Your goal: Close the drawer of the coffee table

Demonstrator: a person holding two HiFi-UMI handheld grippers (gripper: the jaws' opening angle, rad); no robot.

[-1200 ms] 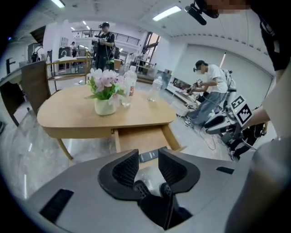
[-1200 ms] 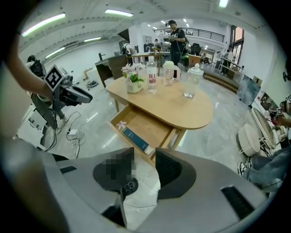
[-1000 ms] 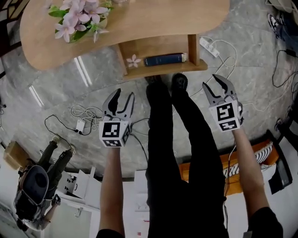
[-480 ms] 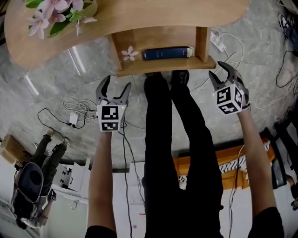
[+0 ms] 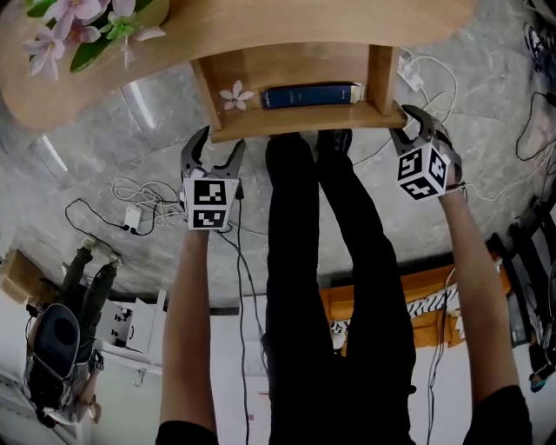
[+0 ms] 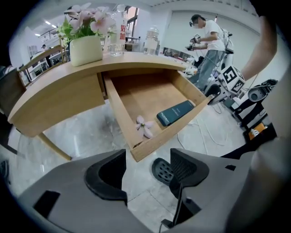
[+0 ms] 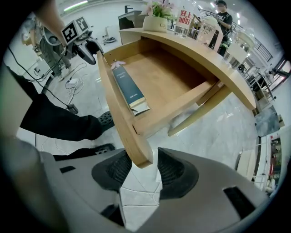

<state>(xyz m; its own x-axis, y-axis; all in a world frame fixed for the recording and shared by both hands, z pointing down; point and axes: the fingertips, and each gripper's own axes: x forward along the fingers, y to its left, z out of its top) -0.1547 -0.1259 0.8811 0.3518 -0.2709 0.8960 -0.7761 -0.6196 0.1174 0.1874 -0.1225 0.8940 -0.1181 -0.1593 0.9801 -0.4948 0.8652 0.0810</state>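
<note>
The wooden coffee table [image 5: 261, 26] has its drawer [image 5: 295, 124] pulled out toward me. Inside lie a dark blue book [image 5: 310, 94] and a pink flower [image 5: 234, 95]. My left gripper [image 5: 215, 148] hangs just short of the drawer's left front corner [image 6: 136, 154]. Its jaws are wide and closing slightly, with only floor between them. My right gripper [image 5: 417, 122] is at the right front corner. The end of the drawer front [image 7: 136, 150] sits between its open jaws, with a gap at the right pad [image 7: 170, 170]. In the right gripper view the book [image 7: 129, 88] lies along the front panel.
My legs [image 5: 321, 226] stand between the grippers, feet under the drawer. Cables [image 5: 139, 204] and a power strip [image 5: 408, 69] lie on the marble floor. A flower pot [image 6: 85, 48] and bottles [image 7: 209, 29] stand on the tabletop. Another person [image 6: 210, 45] stands beyond the table.
Both grippers have dropped toward the drawer's front corners. The left jaws have spread wider. The right jaws now straddle the end of the drawer front.
</note>
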